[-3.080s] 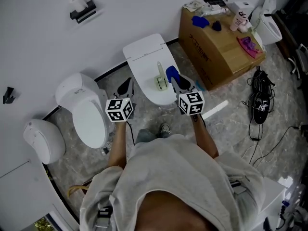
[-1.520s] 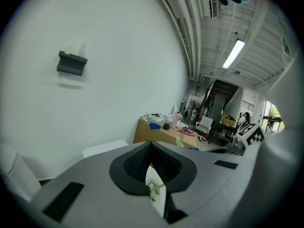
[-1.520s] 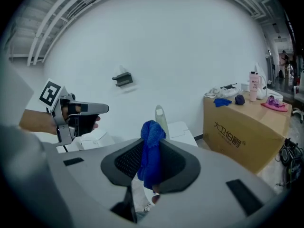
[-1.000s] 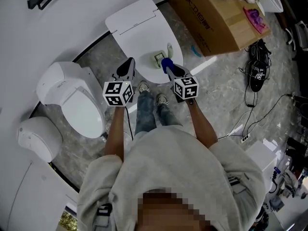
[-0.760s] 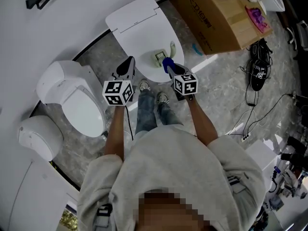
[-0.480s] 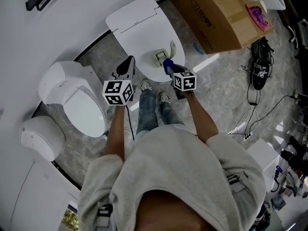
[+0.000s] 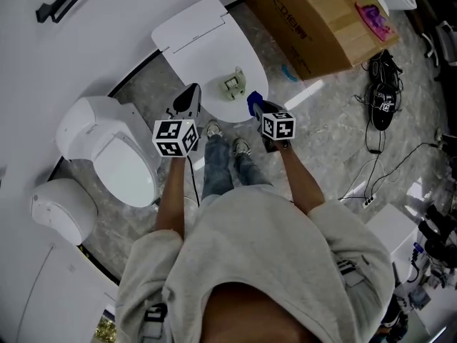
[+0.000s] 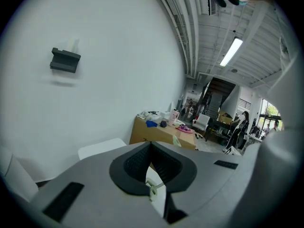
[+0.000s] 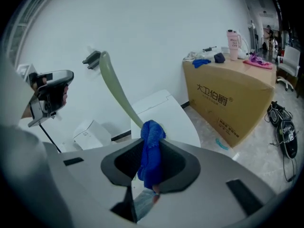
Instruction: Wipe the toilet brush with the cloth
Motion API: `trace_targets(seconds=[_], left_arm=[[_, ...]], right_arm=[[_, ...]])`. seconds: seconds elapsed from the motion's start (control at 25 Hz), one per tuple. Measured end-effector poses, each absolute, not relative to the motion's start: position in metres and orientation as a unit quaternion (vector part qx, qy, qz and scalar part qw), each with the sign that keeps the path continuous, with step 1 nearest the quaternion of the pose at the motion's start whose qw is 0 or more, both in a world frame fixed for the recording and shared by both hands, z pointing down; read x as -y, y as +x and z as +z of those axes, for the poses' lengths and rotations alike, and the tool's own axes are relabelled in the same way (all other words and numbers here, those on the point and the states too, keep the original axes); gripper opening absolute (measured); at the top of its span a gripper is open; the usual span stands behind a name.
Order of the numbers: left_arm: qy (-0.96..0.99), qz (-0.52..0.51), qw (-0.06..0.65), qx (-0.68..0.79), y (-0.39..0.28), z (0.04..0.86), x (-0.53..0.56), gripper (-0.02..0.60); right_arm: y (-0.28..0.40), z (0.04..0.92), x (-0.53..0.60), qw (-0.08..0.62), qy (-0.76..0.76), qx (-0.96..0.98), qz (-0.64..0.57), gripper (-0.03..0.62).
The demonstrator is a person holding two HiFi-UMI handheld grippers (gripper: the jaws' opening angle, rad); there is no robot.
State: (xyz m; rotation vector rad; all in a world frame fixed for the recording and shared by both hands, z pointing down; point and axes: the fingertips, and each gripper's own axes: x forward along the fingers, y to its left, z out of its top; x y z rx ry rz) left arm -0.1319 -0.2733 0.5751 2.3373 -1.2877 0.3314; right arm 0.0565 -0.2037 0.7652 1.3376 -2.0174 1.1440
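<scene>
Two grippers: what's each doing?
Right gripper [image 7: 255, 106] is clamped on the soft blue cloth [image 9: 151, 146]; left gripper [image 7: 189, 98] is closed, empty.
And the toilet brush [image 7: 235, 82]?
Upright on the toilet lid [image 7: 200, 48]; probably light, with a stiff handle. Hold it mid-handle.

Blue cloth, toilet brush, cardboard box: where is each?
blue cloth [image 9: 151, 151], right gripper view, bunched middle.
toilet brush [image 9: 115, 88], right gripper view, green handle.
cardboard box [image 9: 228, 99], right gripper view, printed front.
</scene>
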Motion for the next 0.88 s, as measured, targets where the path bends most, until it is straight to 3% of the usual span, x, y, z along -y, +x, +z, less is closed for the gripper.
trace_targets(seconds=[0.56,0.88], left_arm=[[0.854,0.114,0.213,0.46,-0.113,0.564,0.266,0.018],[0.852,0.114,0.212,0.464,-0.114,0.561,0.263,0.018]], right_arm=[[0.053,0.595,0.257,0.105,0.505,0.821,0.247,0.101],[0.035,0.579,0.269,0.091,0.492,0.833,0.237,0.101]])
